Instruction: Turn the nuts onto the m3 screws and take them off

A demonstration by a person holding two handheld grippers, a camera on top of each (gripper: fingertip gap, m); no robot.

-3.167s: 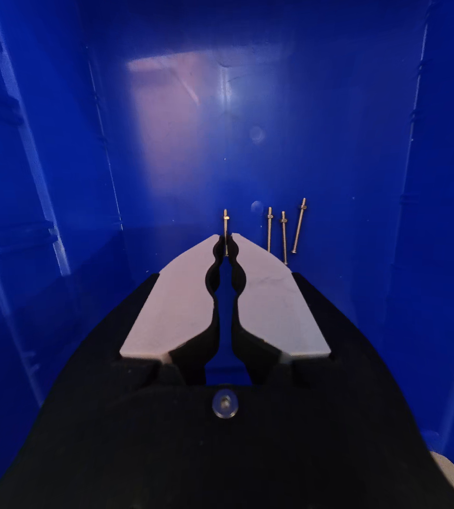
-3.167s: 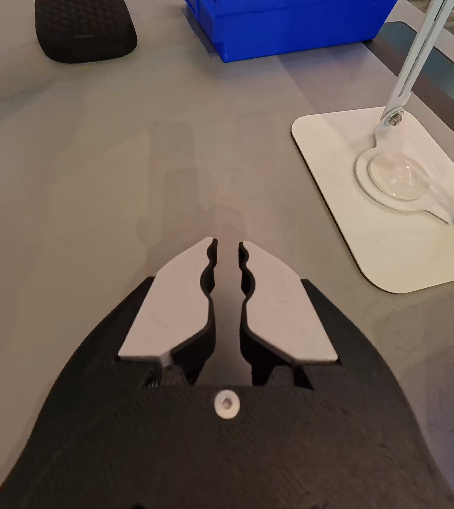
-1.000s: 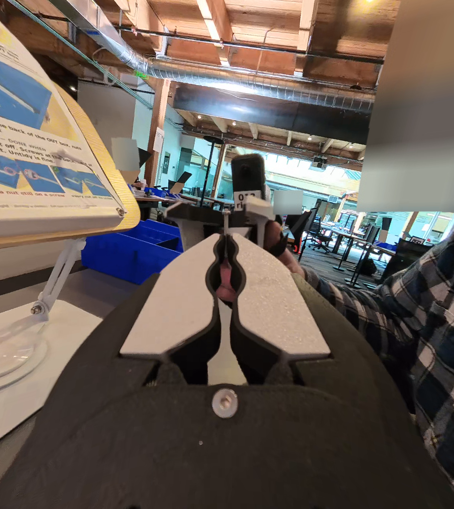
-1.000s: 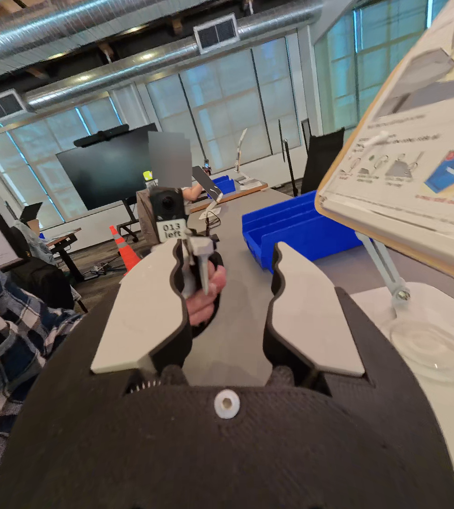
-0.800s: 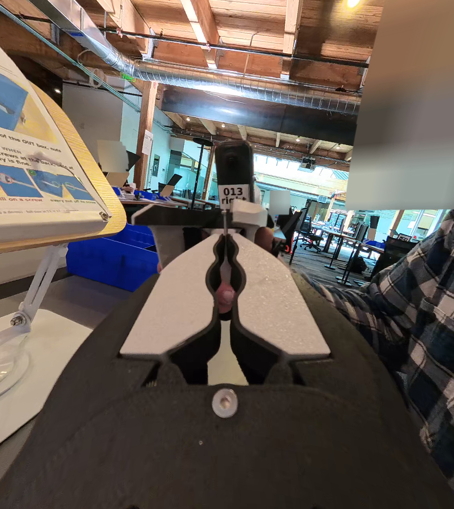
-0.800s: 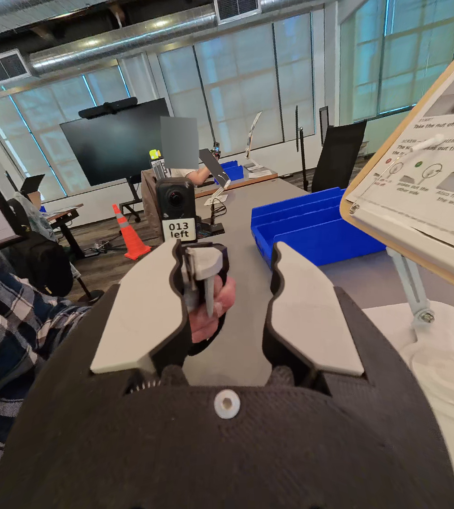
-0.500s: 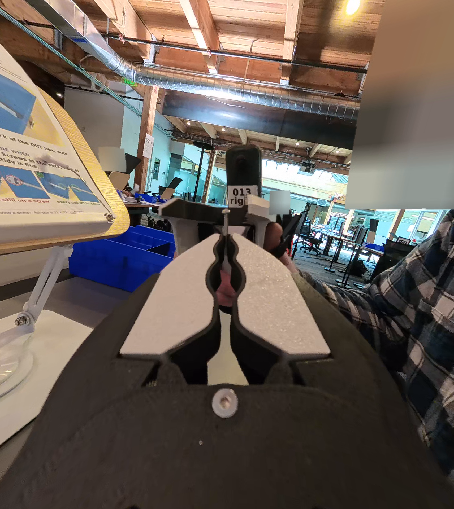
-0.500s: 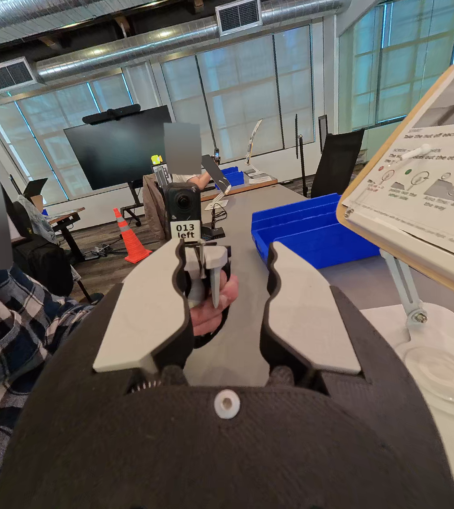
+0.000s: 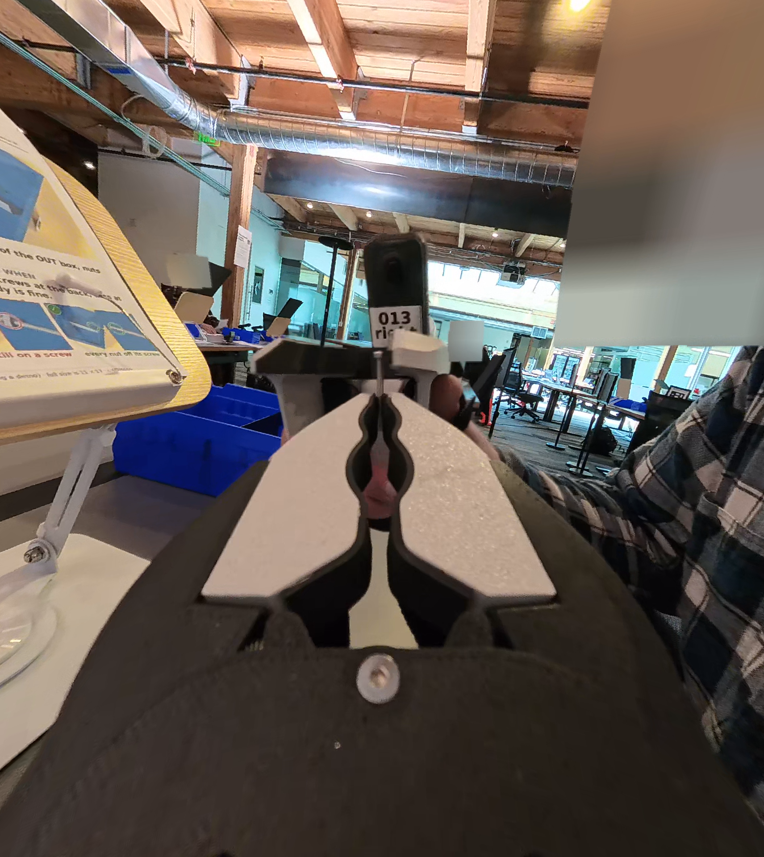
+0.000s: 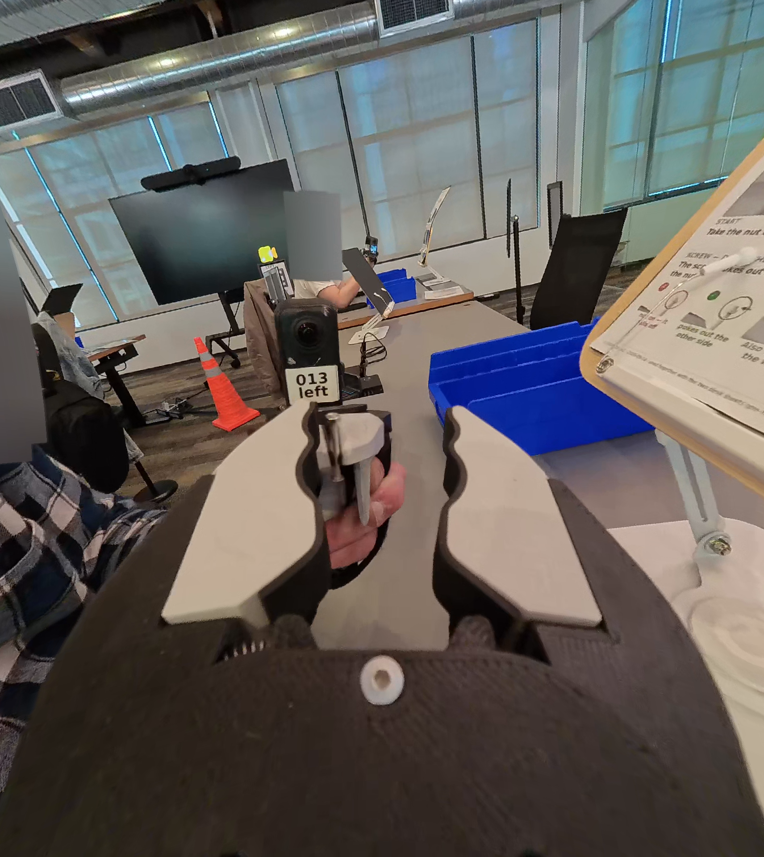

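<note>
Left gripper clamps a thin metal screw; right gripper gapes, gripping nothing.
Blue divided bin sits on the grey table, contents hidden.

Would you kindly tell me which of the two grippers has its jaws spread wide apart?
The right gripper: its grey fingers stand wide apart, whereas the left gripper is clamped on a thin metal screw.
</note>
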